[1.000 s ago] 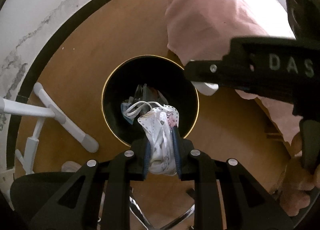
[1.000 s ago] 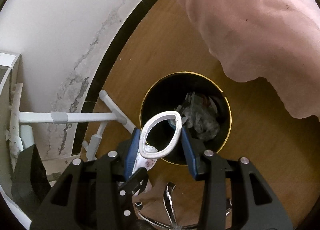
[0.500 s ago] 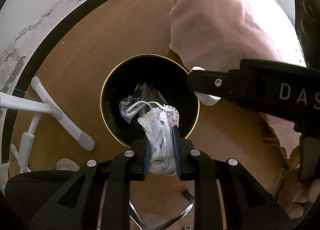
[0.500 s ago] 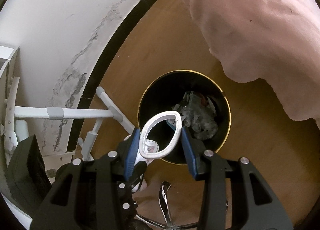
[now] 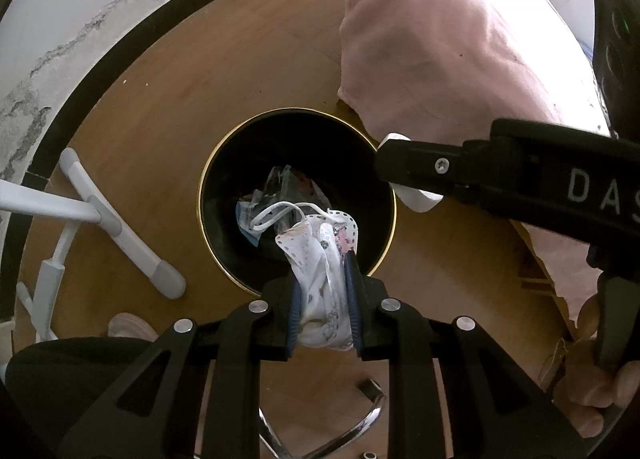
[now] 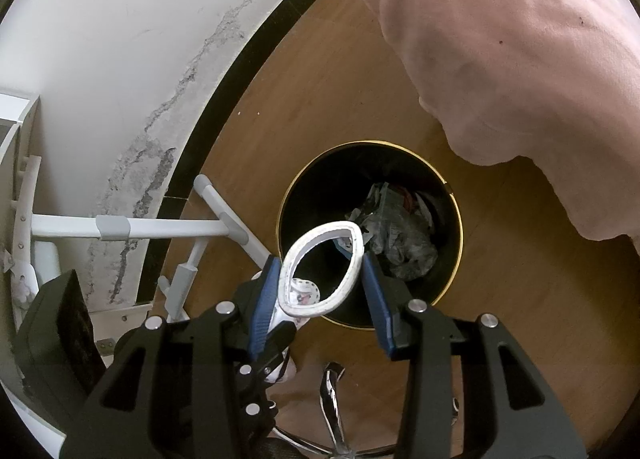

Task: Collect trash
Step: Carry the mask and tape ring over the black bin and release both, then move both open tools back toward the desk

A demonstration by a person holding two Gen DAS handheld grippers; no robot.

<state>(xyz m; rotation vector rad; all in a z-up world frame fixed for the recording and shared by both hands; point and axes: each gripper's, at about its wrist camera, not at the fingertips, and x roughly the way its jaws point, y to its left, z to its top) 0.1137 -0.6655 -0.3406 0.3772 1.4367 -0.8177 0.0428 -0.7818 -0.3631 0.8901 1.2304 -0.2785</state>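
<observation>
Left wrist view: my left hand-held gripper (image 5: 323, 291) clamps a crumpled mask (image 5: 320, 271) directly above the bin (image 5: 224, 179). My right hand-held gripper (image 6: 320, 283) pinches a white ring (image 6: 320, 271) over the rim.

From my right wrist camera: my right gripper (image 6: 322, 291) pinches a white ring-shaped strip (image 6: 320, 269) between its blue pads (image 6: 262, 301), held over the near rim of the black, gold-rimmed bin (image 6: 448, 291). Crumpled trash (image 6: 396, 239) lies inside the bin. The bin stands on a wooden floor (image 6: 340, 107). A pink cloth (image 6: 500, 39) overhangs upper right; a white frame (image 6: 160, 227) sits left, against the cracked wall (image 6: 120, 59).
</observation>
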